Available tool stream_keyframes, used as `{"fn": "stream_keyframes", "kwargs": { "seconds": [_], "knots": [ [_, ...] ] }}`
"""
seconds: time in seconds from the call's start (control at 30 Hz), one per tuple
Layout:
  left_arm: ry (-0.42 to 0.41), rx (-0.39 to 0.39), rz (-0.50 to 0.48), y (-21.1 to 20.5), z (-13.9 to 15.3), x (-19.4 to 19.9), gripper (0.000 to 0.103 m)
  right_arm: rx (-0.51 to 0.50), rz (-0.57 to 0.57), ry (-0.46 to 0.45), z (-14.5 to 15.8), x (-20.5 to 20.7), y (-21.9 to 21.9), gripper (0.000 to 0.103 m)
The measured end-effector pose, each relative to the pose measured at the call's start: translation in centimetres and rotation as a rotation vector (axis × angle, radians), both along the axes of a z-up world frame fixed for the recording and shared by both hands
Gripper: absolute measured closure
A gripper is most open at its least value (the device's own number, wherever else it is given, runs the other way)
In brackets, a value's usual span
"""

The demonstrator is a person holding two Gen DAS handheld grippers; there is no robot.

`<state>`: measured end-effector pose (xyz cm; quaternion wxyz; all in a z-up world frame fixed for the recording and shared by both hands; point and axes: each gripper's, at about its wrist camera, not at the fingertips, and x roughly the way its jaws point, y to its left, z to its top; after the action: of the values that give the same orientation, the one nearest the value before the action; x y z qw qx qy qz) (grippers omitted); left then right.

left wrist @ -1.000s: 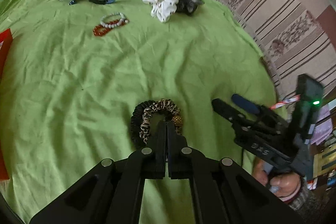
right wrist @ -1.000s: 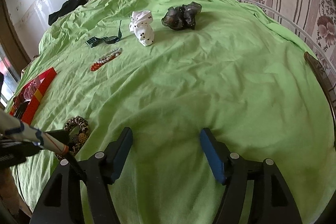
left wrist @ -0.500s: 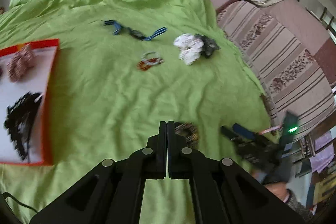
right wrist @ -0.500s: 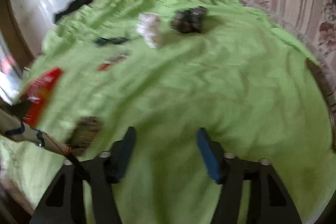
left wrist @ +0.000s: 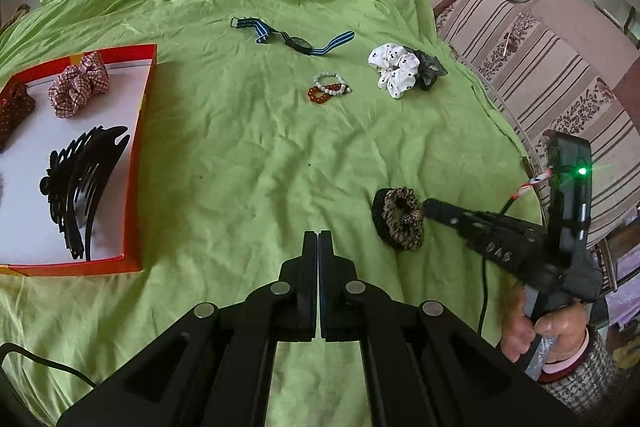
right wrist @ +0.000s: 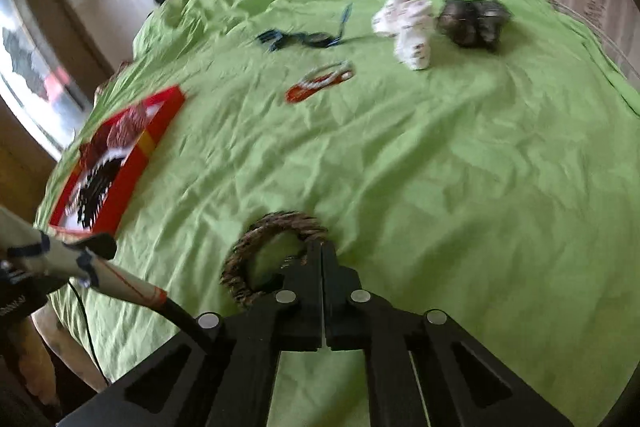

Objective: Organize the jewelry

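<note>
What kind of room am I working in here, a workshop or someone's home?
Most likely a home bedroom or living room: the work surface is a bed under a rumpled green sheet, a striped floral sofa stands beside it, and hair accessories sit in a red tray.

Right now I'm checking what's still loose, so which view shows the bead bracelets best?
The left wrist view: the bead bracelets are sharp, white beside amber. The right wrist view shows only a blurred red-and-white streak.

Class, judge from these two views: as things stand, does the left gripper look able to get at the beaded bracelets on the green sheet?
Probably yes. Only bare green sheet lies between the left gripper and the beaded bracelets; nothing blocks that path, but its shut jaws must open first.
</note>
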<state>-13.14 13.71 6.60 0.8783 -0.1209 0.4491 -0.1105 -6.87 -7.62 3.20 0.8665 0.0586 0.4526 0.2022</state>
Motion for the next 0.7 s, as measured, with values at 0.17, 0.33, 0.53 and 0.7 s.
{"fn": "stream_keyframes", "kwargs": {
  "seconds": [0.17, 0.33, 0.53, 0.7],
  "knots": [
    [0.021, 0.002, -0.025, -1.1, -0.5, 1.0, 0.103, -0.021, -0.170, -0.010, 0.1, 0.2, -4.1, 0.102],
    [0.039, -0.006, -0.025, -2.1, -0.9, 2.2, 0.103, 0.144, -0.034, 0.008, 0.8, 0.3, -3.2, 0.071],
    [0.069, 0.030, -0.040, -2.8, -1.4, 2.3, 0.103, 0.037, 0.065, 0.011, -1.7, 1.2, 1.1, 0.077],
    [0.088, 0.017, -0.041, -3.1, -1.8, 2.8, 0.103, 0.159, -0.019, 0.011, -1.5, 1.5, -1.7, 0.090]
  ]
}}
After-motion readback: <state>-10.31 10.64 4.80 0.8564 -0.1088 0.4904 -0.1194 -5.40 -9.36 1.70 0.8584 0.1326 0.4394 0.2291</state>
